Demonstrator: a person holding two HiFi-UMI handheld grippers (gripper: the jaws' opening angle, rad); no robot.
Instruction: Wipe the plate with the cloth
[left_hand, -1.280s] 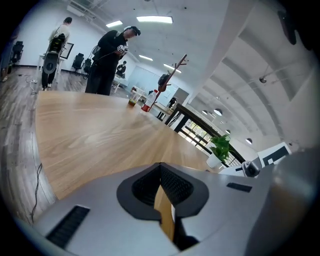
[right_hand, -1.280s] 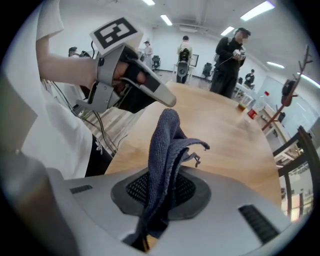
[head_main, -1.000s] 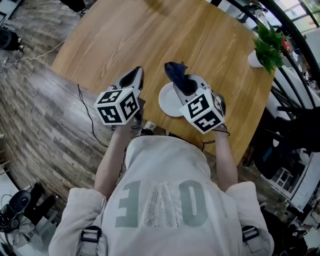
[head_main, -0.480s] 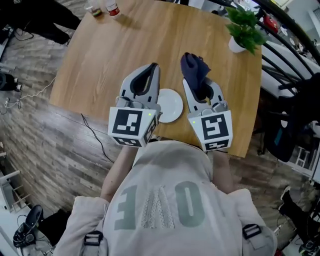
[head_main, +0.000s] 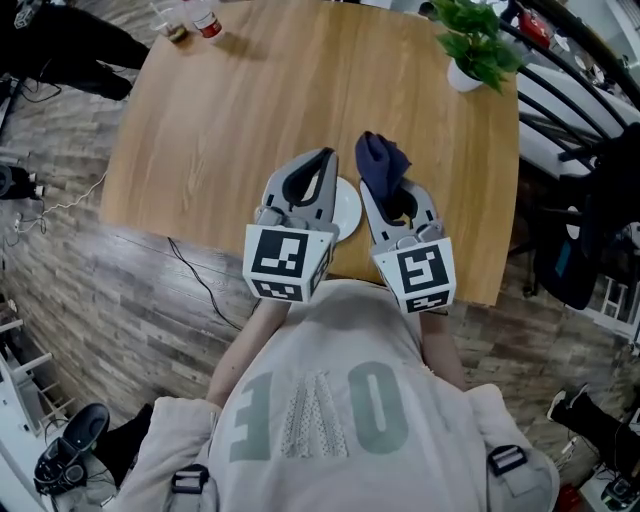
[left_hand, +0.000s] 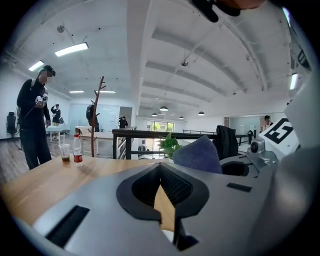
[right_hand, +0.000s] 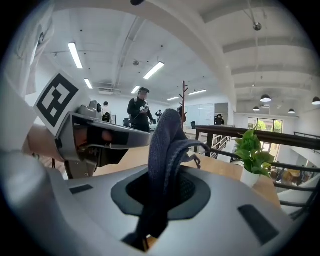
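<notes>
Where left gripper (head_main: 326, 154) overlaps, plate (head_main: 349, 208) seemingly mostly hidden

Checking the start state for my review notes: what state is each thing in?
Left tool: shut, empty.
Right tool: shut on cloth.
Cloth: bunched, sticking out past the jaws.
Plate: flat on table, partly under left tool.
Bottle: upright, capped.
Cup: upright.
Potted plant: upright.
</notes>
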